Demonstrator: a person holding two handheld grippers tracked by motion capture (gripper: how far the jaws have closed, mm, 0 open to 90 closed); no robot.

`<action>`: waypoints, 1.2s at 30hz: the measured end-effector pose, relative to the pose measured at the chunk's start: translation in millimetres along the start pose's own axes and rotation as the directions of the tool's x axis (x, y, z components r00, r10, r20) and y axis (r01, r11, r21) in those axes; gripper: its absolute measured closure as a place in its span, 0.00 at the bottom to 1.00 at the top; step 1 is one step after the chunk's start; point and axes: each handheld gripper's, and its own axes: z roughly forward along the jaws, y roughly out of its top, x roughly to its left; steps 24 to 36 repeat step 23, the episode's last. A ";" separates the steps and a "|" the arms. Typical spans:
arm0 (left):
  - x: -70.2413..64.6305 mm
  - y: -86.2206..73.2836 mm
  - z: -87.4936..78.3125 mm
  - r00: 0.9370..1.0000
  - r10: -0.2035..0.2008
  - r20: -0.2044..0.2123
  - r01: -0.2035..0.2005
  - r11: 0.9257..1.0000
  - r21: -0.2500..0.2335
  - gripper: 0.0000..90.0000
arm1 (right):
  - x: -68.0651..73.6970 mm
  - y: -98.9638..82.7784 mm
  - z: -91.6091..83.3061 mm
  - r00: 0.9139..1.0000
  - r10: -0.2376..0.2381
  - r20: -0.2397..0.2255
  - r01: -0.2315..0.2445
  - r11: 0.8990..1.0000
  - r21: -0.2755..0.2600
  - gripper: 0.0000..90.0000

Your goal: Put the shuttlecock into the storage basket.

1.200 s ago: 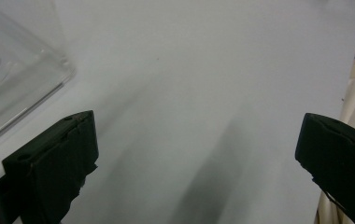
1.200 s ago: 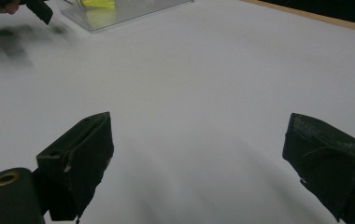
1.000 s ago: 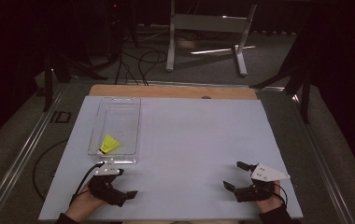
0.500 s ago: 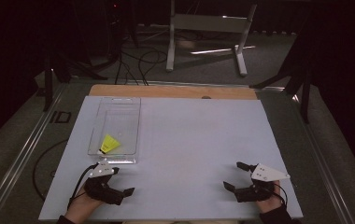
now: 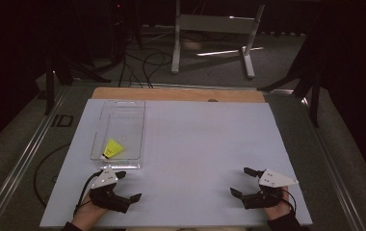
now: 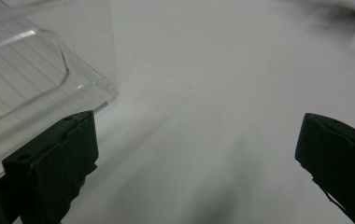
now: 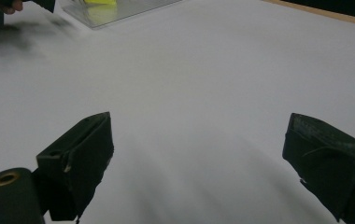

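White table (image 5: 195,144); L gripper (image 5: 125,185) by clear tray (image 5: 118,163), R gripper (image 5: 242,182), both wide open, empty.

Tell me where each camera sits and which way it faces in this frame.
High view: above the near edge, looking forward and down on the white table; both hands, left gripper, right gripper.
Left gripper view: low on the left gripper, facing the clear tray; open fingers.
Right gripper view: on the right gripper, facing across the table; open fingers.
Shared: the tray and the yellow item in it.
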 end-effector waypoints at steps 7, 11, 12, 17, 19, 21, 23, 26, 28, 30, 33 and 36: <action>2.7 -0.7 -0.4 1.000 -0.014 -0.018 0.014 1.000 -0.003 0.00 | -0.1 0.1 0.3 1.000 0.002 0.004 -0.002 1.000 0.002 0.10; 2.3 -0.6 -0.6 1.000 -0.011 -0.022 0.011 1.000 -0.003 0.00 | -0.4 -0.1 0.3 1.000 0.001 0.004 -0.001 1.000 0.003 0.10; 2.3 -0.6 -0.4 1.000 -0.010 -0.019 0.010 1.000 -0.002 0.00 | -0.3 -0.1 0.3 1.000 0.000 0.005 0.000 1.000 0.003 0.10; 2.3 -0.7 -0.5 1.000 -0.012 -0.024 0.012 1.000 0.000 0.00 | -0.6 -0.2 0.1 1.000 0.000 0.005 0.000 1.000 0.003 0.10; 2.5 -0.5 -1.3 1.000 -0.012 -0.021 0.012 1.000 -0.008 0.00 | -0.4 -0.1 0.2 1.000 0.000 0.006 0.000 1.000 0.004 0.10; 2.6 -0.3 -1.8 1.000 -0.012 -0.023 0.012 1.000 -0.011 0.00 | -0.3 -0.1 0.4 1.000 0.000 0.005 0.000 1.000 0.004 0.10; 3.0 -0.3 -2.0 1.000 -0.015 -0.022 0.015 1.000 -0.013 0.00 | -0.6 -0.1 0.5 1.000 -0.001 0.006 0.001 1.000 0.003 0.10; 3.0 -0.3 -2.0 1.000 -0.015 -0.022 0.015 1.000 -0.013 0.00 | -0.6 -0.1 0.5 1.000 -0.001 0.006 0.001 1.000 0.003 0.10; 3.0 -0.3 -2.0 1.000 -0.015 -0.022 0.015 1.000 -0.013 0.00 | -0.6 -0.1 0.5 1.000 -0.001 0.006 0.001 1.000 0.003 0.10; 3.0 -0.3 -2.0 1.000 -0.015 -0.022 0.015 1.000 -0.013 0.00 | -0.6 -0.1 0.5 1.000 -0.001 0.006 0.001 1.000 0.003 0.10; 3.0 -0.3 -2.0 1.000 -0.015 -0.022 0.015 1.000 -0.013 0.00 | -0.6 -0.1 0.5 1.000 -0.001 0.006 0.001 1.000 0.003 0.10; 3.0 -0.3 -2.0 1.000 -0.015 -0.022 0.015 1.000 -0.013 0.00 | -0.6 -0.1 0.5 1.000 -0.001 0.006 0.001 1.000 0.003 0.10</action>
